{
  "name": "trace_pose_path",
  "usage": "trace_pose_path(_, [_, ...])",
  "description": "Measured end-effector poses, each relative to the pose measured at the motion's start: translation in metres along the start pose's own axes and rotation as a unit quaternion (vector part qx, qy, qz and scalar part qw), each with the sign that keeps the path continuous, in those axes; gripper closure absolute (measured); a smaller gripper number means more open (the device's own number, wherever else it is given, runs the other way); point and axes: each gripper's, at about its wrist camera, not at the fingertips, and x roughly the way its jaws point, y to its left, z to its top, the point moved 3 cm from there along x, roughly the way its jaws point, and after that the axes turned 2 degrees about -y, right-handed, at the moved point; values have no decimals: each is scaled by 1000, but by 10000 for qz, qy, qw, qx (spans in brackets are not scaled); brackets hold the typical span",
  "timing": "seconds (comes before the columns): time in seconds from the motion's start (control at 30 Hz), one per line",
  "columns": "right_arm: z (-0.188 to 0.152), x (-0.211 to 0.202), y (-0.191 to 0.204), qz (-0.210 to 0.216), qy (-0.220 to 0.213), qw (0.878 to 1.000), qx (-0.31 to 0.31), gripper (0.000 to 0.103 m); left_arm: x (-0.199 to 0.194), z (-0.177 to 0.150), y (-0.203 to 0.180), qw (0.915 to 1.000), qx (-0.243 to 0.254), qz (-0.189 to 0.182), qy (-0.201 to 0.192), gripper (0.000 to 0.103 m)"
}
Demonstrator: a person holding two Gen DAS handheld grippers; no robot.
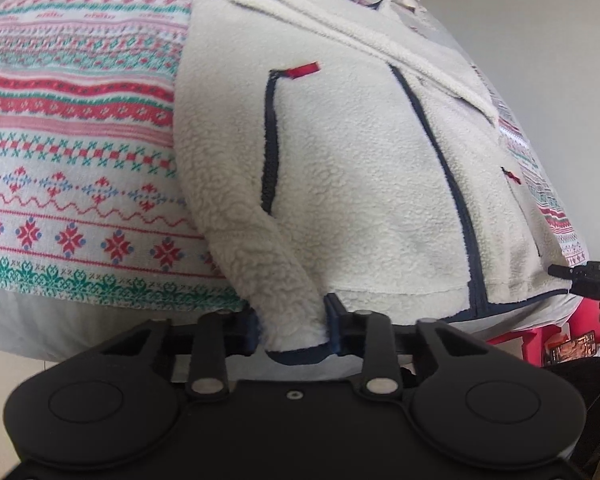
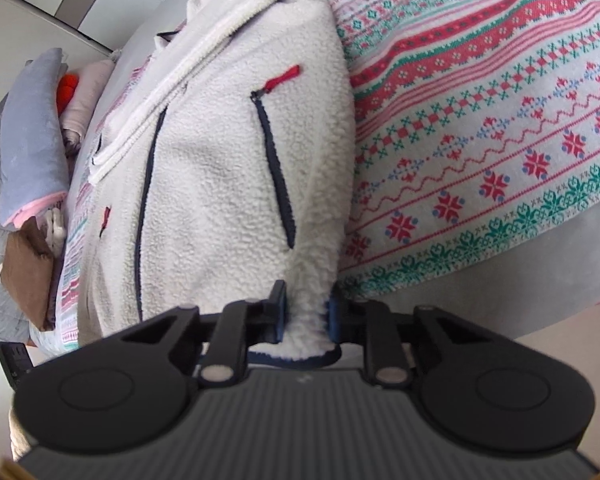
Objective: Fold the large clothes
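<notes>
Beside fleece jacket (image 2: 220, 184) — folded clothes pile (image 2: 36, 168), patterned blanket (image 2: 480, 128).

cream fleece jacket (image 1: 340, 168), navy zips; blanket (image 1: 68, 152) red-green nordic pattern.

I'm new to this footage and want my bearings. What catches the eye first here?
A cream fleece jacket with navy zips lies spread across a bed. Under it, a red-and-green patterned blanket covers the bed. The left gripper and the right gripper are each shut on a fleece edge at the near side; whether it is the same one I cannot tell.
</notes>
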Motion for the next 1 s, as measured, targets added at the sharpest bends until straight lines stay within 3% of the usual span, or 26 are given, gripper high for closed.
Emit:
trace_pose_path(0.13, [2, -17, 14, 314, -392, 9987, -123, 89, -18, 7, -11, 9992, 29, -182, -365, 79])
trace_pose_path(0.37, [18, -39, 58, 631, -881, 9930, -465, 90, -48, 36, -20, 9932, -365, -629, -910, 81])
trace_pose_path(0.6, [55, -54, 82, 981, -1326, 9848, -547, 90, -67, 92, -38, 9865, -575, -867, -1266, 81])
trace_pose_path(0.77, [94, -62, 85, 1210, -1714, 9771, -369, 90, -73, 145, -36, 9784, -811, -1024, -1604, 81])
trace_pose_path(1.0, [176, -44, 88, 1343, -2136, 9676, -29, 90, -57, 218, -15, 9690, -1261, -1077, -1830, 81])
